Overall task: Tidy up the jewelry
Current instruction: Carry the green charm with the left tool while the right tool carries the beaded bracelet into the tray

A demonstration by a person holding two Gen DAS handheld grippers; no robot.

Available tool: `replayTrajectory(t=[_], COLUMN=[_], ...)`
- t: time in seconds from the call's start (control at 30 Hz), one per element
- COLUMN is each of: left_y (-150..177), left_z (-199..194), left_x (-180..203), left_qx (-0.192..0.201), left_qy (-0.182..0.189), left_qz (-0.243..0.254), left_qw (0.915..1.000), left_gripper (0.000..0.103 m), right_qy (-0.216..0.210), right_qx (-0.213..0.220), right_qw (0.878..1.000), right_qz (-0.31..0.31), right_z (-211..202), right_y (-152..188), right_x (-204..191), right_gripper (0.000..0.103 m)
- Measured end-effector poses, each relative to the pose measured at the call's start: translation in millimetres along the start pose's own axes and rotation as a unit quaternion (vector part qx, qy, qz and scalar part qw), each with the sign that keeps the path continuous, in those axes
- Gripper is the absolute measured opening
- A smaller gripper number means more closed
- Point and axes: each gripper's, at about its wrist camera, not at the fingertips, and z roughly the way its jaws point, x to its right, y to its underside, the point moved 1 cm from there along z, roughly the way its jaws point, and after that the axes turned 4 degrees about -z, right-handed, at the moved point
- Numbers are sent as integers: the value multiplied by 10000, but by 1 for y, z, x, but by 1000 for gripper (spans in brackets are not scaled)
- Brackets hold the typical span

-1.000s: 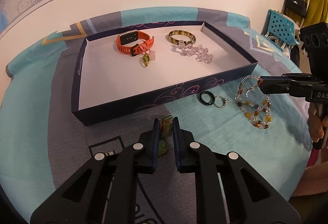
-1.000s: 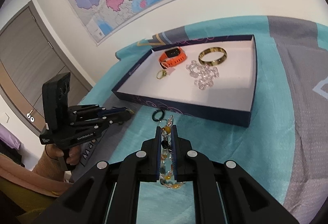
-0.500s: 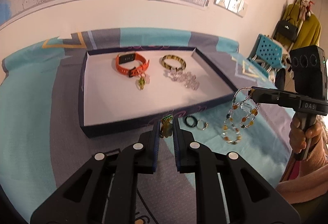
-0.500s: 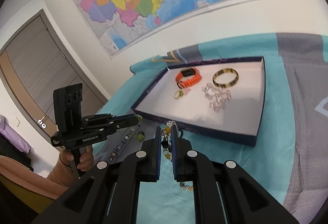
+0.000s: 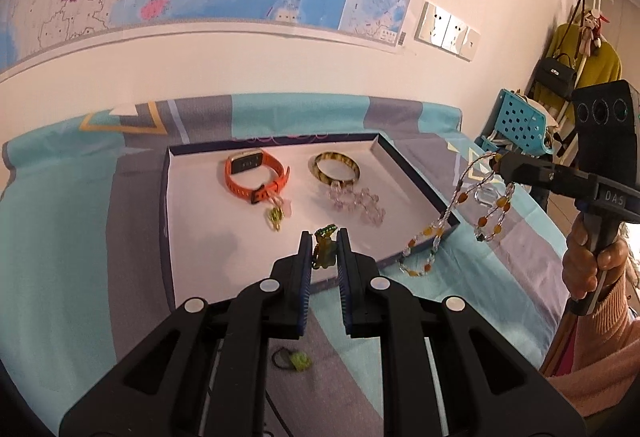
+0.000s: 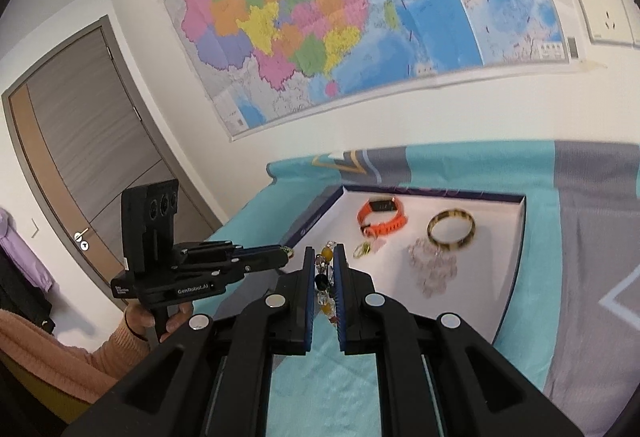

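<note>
Green-and-amber charm (image 5: pixel 322 251) clamped in left gripper (image 5: pixel 323 251), now lifted off the cloth (image 5: pixel 56 237) over the tray's (image 5: pixel 416 177) near edge. Right gripper (image 6: pixel 323 269) grips beaded necklace (image 5: pixel 452 213), raised clear beside the tray's right corner.

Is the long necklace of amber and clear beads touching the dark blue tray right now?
Cannot tell. In the left wrist view the amber and clear bead necklace hangs from the right gripper and crosses the dark blue tray corner, but neither contact nor a gap shows.
</note>
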Motion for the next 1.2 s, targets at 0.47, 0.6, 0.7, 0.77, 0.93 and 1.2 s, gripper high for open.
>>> replayTrajectory(t=[0.47, 0.6, 0.7, 0.77, 0.93, 1.2], left_y=[-9, -6, -5, -4, 0, 3], left_z=[19, 21, 23, 24, 27, 28], left_x=[-4, -5, -6, -6, -6, -7], left_qx=[-106, -145, -178, -190, -255, -289], left_qy=[-78, -57, -41, -43, -54, -55], left_qz=[-7, -26, -39, -50, -82, -102], left_qw=[9999, 9999, 9998, 9998, 9996, 9995], left_gripper=[13, 13, 13, 13, 13, 13], right_qy=[254, 403, 646, 788, 1129, 1190], right_qx=[-365, -1027, -1424, -1565, -1886, -1894], right_qw=[9990, 9939, 9875, 9840, 9722, 9715], right_qz=[-100, -44, -205, -316, -807, -788], right_z=[17, 35, 49, 57, 79, 74], right_y=[4, 41, 63, 72, 84, 88], right_x=[14, 18, 16, 14, 5, 11], right_gripper=[11, 38, 44, 60, 60, 12])
